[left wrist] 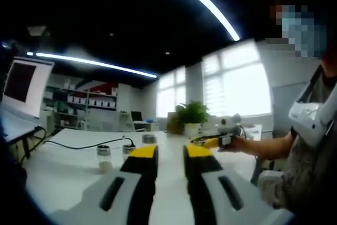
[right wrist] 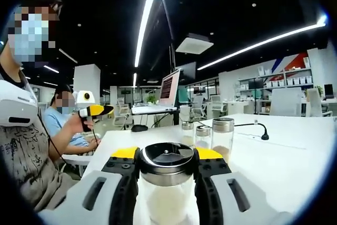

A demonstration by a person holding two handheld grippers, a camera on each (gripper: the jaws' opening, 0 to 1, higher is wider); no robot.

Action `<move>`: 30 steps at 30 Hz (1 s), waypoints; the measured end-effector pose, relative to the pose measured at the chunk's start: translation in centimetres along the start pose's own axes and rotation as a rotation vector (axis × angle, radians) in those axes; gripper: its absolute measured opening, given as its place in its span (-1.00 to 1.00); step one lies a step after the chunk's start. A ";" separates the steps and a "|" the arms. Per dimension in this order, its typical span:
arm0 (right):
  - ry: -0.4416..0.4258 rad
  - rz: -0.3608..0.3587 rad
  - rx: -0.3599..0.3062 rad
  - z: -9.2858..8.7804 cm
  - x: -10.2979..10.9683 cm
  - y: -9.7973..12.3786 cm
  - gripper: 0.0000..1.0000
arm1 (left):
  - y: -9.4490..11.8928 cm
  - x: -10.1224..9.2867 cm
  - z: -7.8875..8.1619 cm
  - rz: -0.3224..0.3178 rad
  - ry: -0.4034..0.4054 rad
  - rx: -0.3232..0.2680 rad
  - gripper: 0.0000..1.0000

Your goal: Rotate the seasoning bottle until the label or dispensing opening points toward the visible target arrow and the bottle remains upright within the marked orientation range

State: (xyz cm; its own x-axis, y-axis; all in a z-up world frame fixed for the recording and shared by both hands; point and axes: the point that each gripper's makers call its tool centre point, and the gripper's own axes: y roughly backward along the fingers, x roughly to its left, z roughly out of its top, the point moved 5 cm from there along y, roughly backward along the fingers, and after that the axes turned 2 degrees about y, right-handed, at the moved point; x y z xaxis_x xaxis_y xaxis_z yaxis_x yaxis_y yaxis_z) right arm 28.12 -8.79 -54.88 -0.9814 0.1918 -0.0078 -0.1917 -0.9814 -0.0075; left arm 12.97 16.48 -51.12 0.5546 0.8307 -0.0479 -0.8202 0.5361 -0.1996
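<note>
Right claw: the right gripper (right wrist: 167, 168), grey with yellow-and-black jaw tips, is pinching a clear glass seasoning bottle with a shiny black and chrome lid (right wrist: 167, 183); one jaw presses on each side of the lid.
Task bottle: upright between the right jaws, pale powder in its lower part, above the white table (right wrist: 295, 156). Its label or opening direction cannot be told.
Ahead of right claw: three more clear glass shakers with metal caps (right wrist: 206, 134) stand close together just beyond the jaw tips, slightly to the right; the largest is rightmost.
Further out, right: a black cable (right wrist: 251, 126) lies on the table past the shakers.
Further out, left: a person's hand holds the other gripper, seen in the right gripper view well off to the left.
Left claw: the left gripper (left wrist: 171, 154) has its jaws spread, a bare gap between the yellow tips, nothing held.
Ahead of left claw: small glass shakers (left wrist: 104, 157) stand on the table left of the jaw tips; a green potted plant (left wrist: 190, 117) sits beyond.
Far left of left claw: a monitor with a dark screen (left wrist: 23, 85).
</note>
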 end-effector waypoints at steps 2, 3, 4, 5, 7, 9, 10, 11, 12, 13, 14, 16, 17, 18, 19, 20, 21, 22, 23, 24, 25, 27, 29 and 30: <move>0.003 -0.004 0.002 0.0 -0.2 0.3 -0.21 | 0.1 0.0 0.1 0.002 -0.001 -0.001 -0.60; 0.003 -0.007 0.001 0.0 -0.3 0.6 -0.21 | 0.1 0.0 0.2 0.003 -0.002 -0.003 -0.60; 0.002 -0.007 0.000 0.0 -0.5 0.7 -0.21 | 0.1 0.0 0.2 0.004 -0.002 -0.004 -0.60; 0.001 -0.007 -0.002 0.0 -0.6 0.9 -0.21 | 0.1 0.0 0.2 0.005 -0.001 -0.005 -0.60; -0.002 -0.004 -0.006 0.0 -0.7 1.0 -0.21 | 0.0 0.0 0.2 0.006 -0.001 -0.003 -0.60; -0.005 -0.003 -0.011 0.0 -0.6 1.0 -0.21 | -0.1 0.0 0.1 0.004 -0.001 0.001 -0.60; -0.003 -0.002 -0.012 0.0 -0.6 0.9 -0.21 | -0.2 -0.1 0.0 0.001 -0.002 0.002 -0.60; -0.001 -0.001 -0.013 0.0 -0.6 0.9 -0.21 | -0.2 -0.2 0.0 -0.002 -0.002 0.003 -0.60; 0.001 0.000 -0.015 0.0 -0.6 0.8 -0.21 | -0.3 -0.3 0.0 -0.004 -0.002 0.005 -0.60; 0.004 0.000 -0.018 -0.1 -0.5 0.8 -0.20 | -0.3 -0.3 -0.1 -0.006 -0.003 0.007 -0.60; 0.005 0.004 -0.022 -0.1 -0.5 0.8 -0.20 | -0.3 -0.3 -0.1 -0.006 -0.003 0.009 -0.60; 0.012 0.007 -0.042 -0.1 -0.6 0.9 -0.19 | -0.4 -0.3 -0.1 -0.007 -0.003 0.011 -0.60; 0.021 0.006 -0.056 -0.1 -0.5 1.0 -0.15 | -0.4 -0.3 -0.1 -0.007 -0.004 0.011 -0.60; 0.009 0.003 -0.071 -0.1 -0.6 1.0 0.03 | -0.4 -0.3 -0.1 -0.007 -0.004 0.011 -0.60; -0.014 0.004 -0.076 -0.2 -0.7 1.0 0.21 | -0.4 -0.2 -0.1 -0.007 -0.004 0.011 -0.60; -0.039 0.016 -0.082 -0.4 -0.6 1.0 0.36 | -0.4 -0.2 -0.1 -0.006 -0.005 0.011 -0.60; -0.049 0.027 -0.076 -0.7 -0.5 1.0 0.42 | -0.4 -0.2 0.0 -0.005 -0.005 0.011 -0.60; -0.039 0.039 -0.060 -1.0 -0.4 1.0 0.32 | -0.4 -0.2 0.0 -0.006 -0.005 0.011 -0.60; -0.018 0.050 -0.028 -1.6 -0.3 1.1 0.13 | -0.4 -0.2 0.0 -0.007 -0.005 0.010 -0.60; 0.007 0.053 -0.005 -2.0 -0.3 1.1 0.03 | -0.4 -0.2 -0.1 -0.010 -0.003 0.010 -0.60; 0.005 0.056 -0.008 -2.1 -0.2 1.1 0.00 | -0.4 -0.2 -0.2 -0.012 -0.002 0.011 -0.60; -0.007 0.064 -0.003 -2.4 -0.2 1.2 0.01 | -0.5 -0.3 -0.4 -0.017 0.005 0.015 -0.60; -0.016 0.066 -0.001 -2.4 -0.1 1.3 -0.08 | -0.6 -0.4 -0.6 -0.020 0.007 0.016 -0.60; -0.009 0.063 0.006 -2.5 -0.1 1.3 -0.14 | -0.6 -0.5 -0.6 -0.023 0.007 0.017 -0.60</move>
State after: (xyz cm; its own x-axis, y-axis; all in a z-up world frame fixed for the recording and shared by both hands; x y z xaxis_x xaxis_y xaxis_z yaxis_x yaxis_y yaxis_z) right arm 28.03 -10.05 -57.36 -0.9916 0.1292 0.0005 -0.1292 -0.9916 -0.0009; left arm 13.33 15.66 -51.55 0.5739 0.8174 -0.0505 -0.8097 0.5571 -0.1843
